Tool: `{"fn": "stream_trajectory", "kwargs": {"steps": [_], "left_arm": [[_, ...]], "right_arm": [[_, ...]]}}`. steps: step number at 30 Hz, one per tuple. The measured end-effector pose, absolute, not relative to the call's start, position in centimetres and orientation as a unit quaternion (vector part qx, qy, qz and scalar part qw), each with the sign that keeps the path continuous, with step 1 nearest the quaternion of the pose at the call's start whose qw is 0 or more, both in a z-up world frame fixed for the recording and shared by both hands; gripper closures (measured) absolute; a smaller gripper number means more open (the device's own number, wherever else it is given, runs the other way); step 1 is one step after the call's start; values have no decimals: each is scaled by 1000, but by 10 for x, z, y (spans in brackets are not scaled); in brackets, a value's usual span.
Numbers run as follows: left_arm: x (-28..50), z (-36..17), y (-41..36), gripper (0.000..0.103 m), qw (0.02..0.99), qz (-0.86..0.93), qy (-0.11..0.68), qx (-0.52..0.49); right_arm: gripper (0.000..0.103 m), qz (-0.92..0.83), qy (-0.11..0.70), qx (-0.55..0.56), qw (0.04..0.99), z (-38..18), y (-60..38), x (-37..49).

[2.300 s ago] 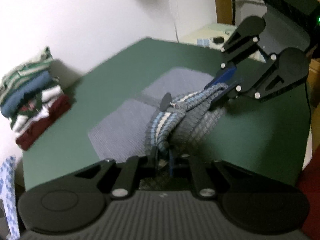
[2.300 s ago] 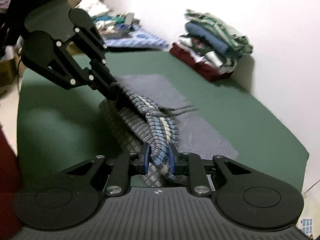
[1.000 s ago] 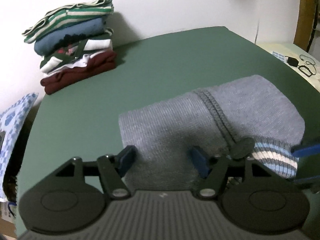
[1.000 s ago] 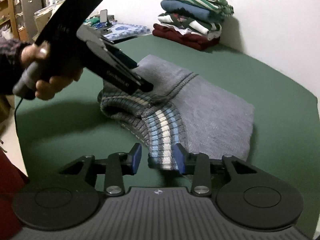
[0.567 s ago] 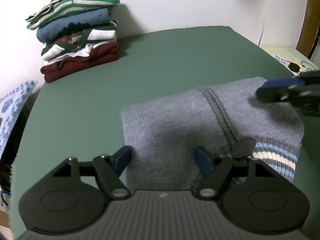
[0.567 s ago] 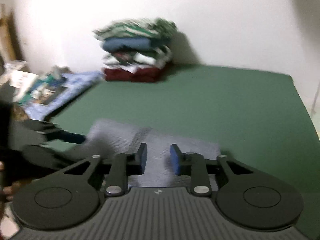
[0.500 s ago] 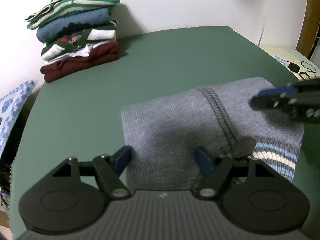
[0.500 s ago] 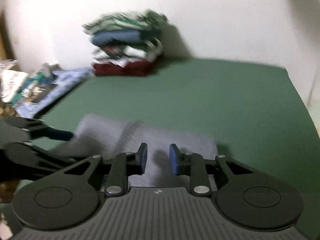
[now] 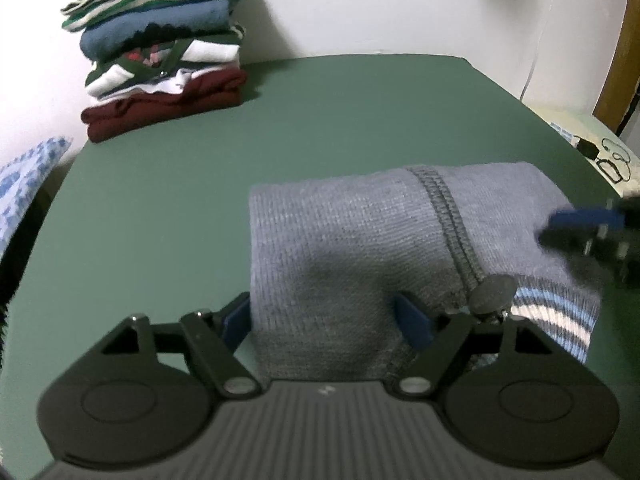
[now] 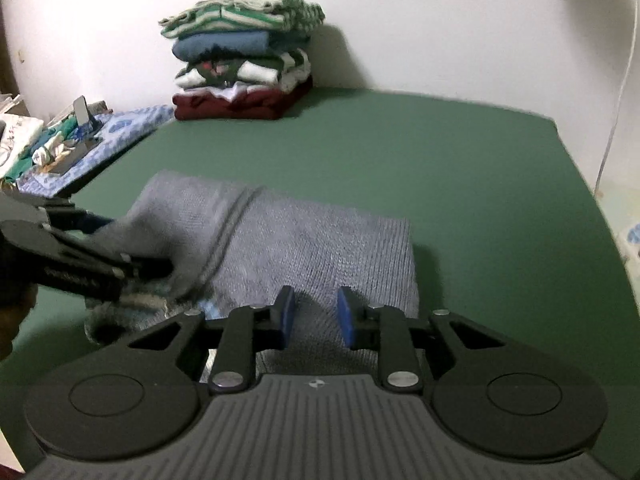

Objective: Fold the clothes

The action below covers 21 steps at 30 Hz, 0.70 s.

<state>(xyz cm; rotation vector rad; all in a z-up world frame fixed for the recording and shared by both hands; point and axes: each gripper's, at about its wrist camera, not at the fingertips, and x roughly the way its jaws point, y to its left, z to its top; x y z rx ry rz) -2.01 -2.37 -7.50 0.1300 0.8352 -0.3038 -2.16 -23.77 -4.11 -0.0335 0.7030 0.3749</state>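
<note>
The grey sweater (image 9: 360, 240) is lying folded on the green table (image 9: 340, 120). The left gripper (image 9: 324, 320) is opening wide over its near edge, gripping nothing. The right gripper (image 10: 316, 316) is hovering over it, jaws narrowly apart and empty

This looks like a room in a home, with a pile of folded clothes (image 9: 160, 48) at the upper left by a white wall (image 9: 380, 4), a green tabletop (image 9: 340, 120), and a blue patterned cloth (image 10: 120, 132) at the left.

Both wrist views close, downward; sharing sweater (image 9: 360, 232).
</note>
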Motion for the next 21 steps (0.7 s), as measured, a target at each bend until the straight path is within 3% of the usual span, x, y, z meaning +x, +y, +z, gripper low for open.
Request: {"fn": "stream_trajectory", "kwargs": {"steps": [8,21], "left_arm": [[-17,-75,-21,17,899,-144,408,63],[-10,-75,-12,6,896,-146,416,50]], "right_arm": [[77,146,347,9,926,-51,-243,28],[74,151,341,4,928,-61,-250,11]]}}
